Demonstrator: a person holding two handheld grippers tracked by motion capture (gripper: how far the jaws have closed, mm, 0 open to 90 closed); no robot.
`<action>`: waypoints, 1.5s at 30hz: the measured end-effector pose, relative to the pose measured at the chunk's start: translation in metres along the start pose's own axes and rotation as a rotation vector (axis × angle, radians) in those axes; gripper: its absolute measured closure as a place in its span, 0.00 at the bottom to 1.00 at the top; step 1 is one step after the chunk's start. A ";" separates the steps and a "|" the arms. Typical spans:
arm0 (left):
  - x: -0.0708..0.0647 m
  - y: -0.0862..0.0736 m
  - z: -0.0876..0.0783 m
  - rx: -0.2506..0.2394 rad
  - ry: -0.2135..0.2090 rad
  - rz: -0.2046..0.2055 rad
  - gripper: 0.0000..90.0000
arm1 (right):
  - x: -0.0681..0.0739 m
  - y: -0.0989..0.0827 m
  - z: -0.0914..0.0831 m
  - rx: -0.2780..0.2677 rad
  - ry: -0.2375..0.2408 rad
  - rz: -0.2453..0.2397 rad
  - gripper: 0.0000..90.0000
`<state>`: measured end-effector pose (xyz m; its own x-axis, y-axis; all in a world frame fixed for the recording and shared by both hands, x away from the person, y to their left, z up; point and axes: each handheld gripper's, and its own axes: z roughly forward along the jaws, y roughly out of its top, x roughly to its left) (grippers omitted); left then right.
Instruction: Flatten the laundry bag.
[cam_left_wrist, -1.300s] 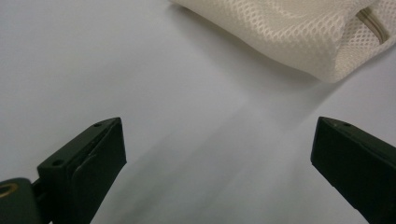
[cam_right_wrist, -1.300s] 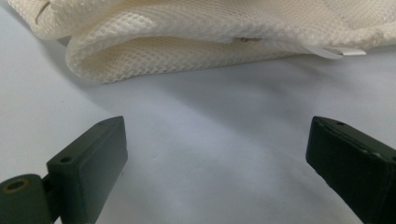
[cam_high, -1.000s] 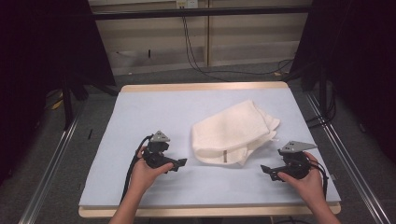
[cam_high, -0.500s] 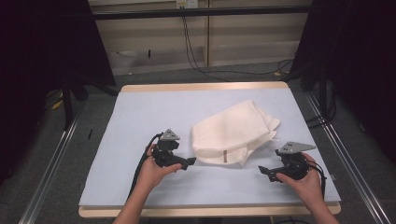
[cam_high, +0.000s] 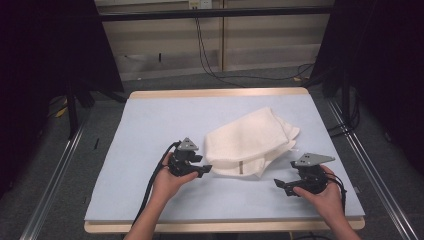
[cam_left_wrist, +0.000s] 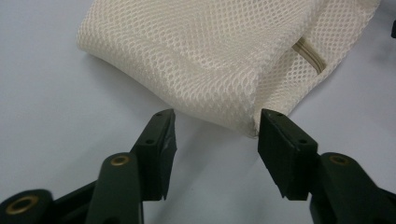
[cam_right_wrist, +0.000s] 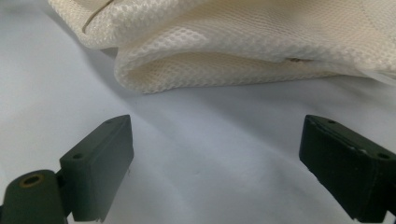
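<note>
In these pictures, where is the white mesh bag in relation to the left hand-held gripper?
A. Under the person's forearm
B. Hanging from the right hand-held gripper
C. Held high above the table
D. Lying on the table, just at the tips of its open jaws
D: the mesh bag lies flat on the table, its near edge at the jaw tips of the left hand-held gripper, not clamped.
</note>
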<state>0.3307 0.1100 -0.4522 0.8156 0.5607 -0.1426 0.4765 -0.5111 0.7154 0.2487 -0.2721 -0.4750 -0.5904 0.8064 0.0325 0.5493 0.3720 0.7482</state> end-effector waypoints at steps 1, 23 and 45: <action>0.000 0.001 -0.001 0.009 -0.003 -0.001 0.54 | 0.001 0.000 0.000 0.000 0.004 -0.007 0.17; -0.002 0.015 -0.001 0.047 -0.037 -0.050 0.93 | 0.026 0.010 0.010 -0.038 0.107 -0.049 0.48; 0.011 0.024 -0.010 0.063 -0.023 -0.166 0.96 | 0.026 0.026 0.019 -0.048 0.146 -0.045 0.98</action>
<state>0.3482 0.1107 -0.4293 0.7311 0.6261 -0.2711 0.6241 -0.4530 0.6367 0.2592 -0.2328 -0.4670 -0.6951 0.7131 0.0917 0.4937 0.3806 0.7820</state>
